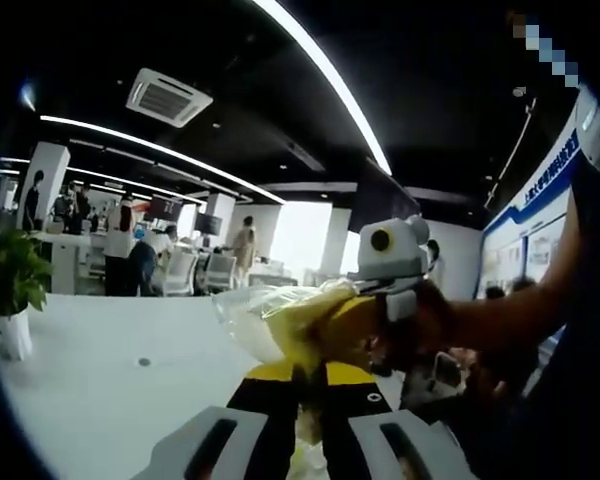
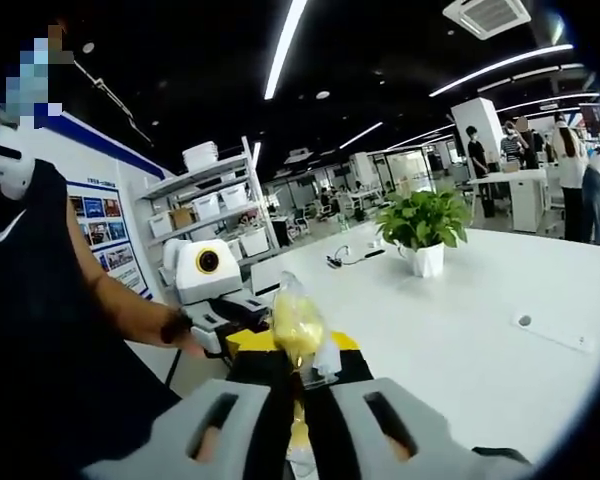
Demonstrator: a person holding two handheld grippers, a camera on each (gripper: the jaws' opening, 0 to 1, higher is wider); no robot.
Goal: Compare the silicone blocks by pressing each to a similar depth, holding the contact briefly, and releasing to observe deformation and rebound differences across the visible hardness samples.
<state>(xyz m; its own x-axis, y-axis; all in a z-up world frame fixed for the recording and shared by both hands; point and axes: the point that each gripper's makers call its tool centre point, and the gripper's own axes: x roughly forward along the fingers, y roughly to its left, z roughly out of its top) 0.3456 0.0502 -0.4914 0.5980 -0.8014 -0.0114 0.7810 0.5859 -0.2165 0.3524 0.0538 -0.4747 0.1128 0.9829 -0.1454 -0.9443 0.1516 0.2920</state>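
Held up in the air above a white worktop (image 2: 480, 300), between two sets of tongs: a clear, crinkled plastic bag (image 1: 270, 320) with something yellow inside, most likely a silicone block, though the shape is too wrapped to make out. In the left gripper view, bag looking pale and glossy at the left, deeper yellow toward the right, where the right tongs (image 1: 365, 345) come in with a person's hand (image 1: 430, 320) behind them. Left tongs (image 1: 305, 440) rising from the bottom edge, grey jaws with black and yellow inner parts, drawn nearly together with a strip of the bag pinched in the narrow gap. In the right gripper view, same bag (image 2: 298, 330) standing as a bunched yellow twist directly above the right tongs (image 2: 298, 425), whose jaws are likewise almost closed on its lower end; left tongs (image 2: 235, 325) just beyond, touching the bag from the far side. Potted green plant (image 2: 423, 225) in a white pot standing on the worktop farther back, well apart from the bag. Open office behind, with long ceiling lights, shelving (image 2: 215, 200) and several people standing in the distance.
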